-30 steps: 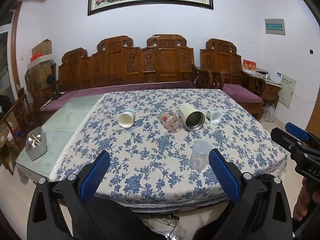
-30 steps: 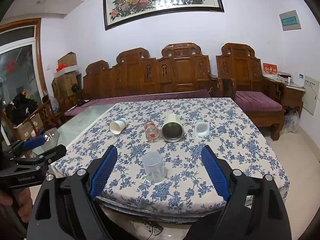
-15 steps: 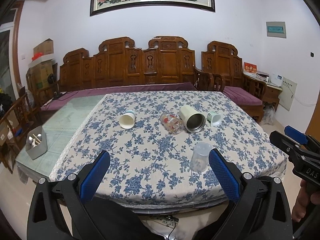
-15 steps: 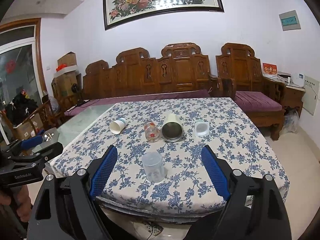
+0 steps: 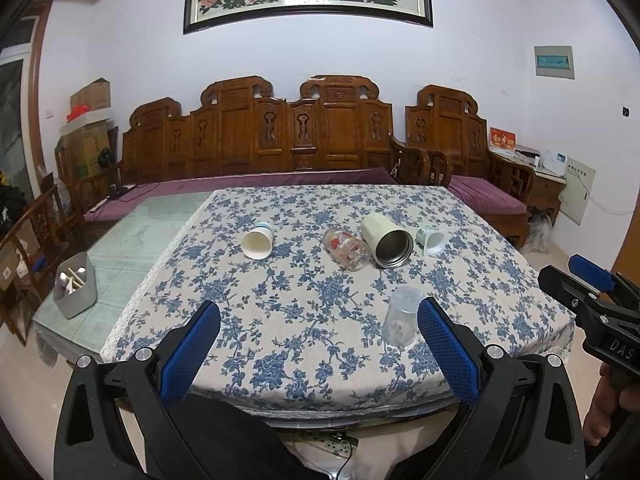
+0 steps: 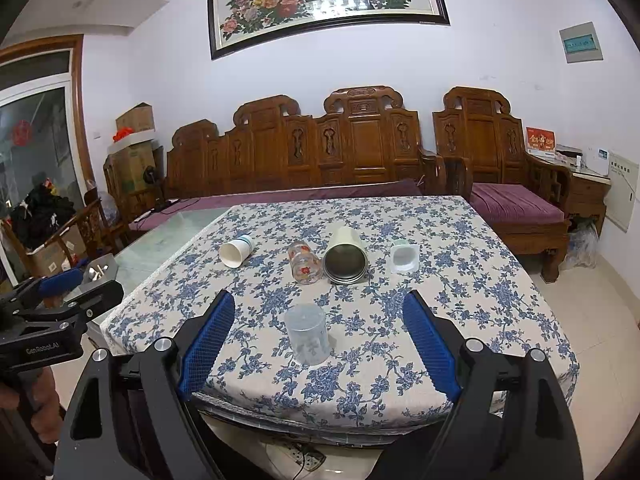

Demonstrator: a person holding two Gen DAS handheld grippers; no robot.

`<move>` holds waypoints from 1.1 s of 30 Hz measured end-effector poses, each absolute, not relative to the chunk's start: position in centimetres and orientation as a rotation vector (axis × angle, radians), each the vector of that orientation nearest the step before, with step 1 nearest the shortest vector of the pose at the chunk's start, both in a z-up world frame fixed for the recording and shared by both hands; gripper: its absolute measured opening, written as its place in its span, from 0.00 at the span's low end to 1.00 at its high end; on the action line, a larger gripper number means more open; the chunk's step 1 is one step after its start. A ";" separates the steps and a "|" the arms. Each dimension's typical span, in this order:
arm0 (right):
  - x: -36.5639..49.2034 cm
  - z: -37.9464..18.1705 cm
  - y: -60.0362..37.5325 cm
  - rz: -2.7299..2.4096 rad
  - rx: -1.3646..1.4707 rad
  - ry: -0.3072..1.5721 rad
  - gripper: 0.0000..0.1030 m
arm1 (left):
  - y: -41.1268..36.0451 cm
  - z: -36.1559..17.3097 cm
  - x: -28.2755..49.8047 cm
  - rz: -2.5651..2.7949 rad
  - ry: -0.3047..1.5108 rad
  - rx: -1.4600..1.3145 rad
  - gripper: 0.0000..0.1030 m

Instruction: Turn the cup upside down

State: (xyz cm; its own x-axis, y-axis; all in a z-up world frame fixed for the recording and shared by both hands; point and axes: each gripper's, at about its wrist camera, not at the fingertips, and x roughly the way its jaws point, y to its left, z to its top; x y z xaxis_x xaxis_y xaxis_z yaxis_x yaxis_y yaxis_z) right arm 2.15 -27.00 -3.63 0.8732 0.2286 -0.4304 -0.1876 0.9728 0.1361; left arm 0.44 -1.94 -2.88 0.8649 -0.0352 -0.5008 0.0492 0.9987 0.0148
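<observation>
Clear plastic, the cup [image 6: 307,334] stands on end near the table's [image 6: 500,300] front edge; the right gripper [image 6: 318,338], jaws wide and empty, frames it squarely; the left gripper [image 5: 320,338], equally spread and empty, has it off rightward.

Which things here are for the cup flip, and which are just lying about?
For the job:
clear plastic cup
right gripper
left gripper

Lying about:
paper cup
printed glass
steel tumbler
small white cup
grey utensil box
</observation>
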 end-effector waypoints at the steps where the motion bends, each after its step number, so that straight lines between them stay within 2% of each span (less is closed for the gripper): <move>1: 2.2 -3.6 -27.0 0.218 0.091 0.460 0.85 | -2.0 -2.8 0.4 -0.043 0.523 0.026 0.92; 33: 2.1 -3.7 -26.9 0.219 0.089 0.458 0.85 | -2.1 -2.4 0.3 -0.042 0.516 0.025 0.92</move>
State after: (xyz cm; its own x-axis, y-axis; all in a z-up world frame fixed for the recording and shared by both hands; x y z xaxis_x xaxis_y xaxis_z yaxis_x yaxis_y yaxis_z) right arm 2.11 -26.87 -3.68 0.8738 0.2291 -0.4289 -0.1892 0.9727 0.1342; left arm 0.31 -2.10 -2.40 0.8690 -0.0340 -0.4936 0.0465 0.9988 0.0131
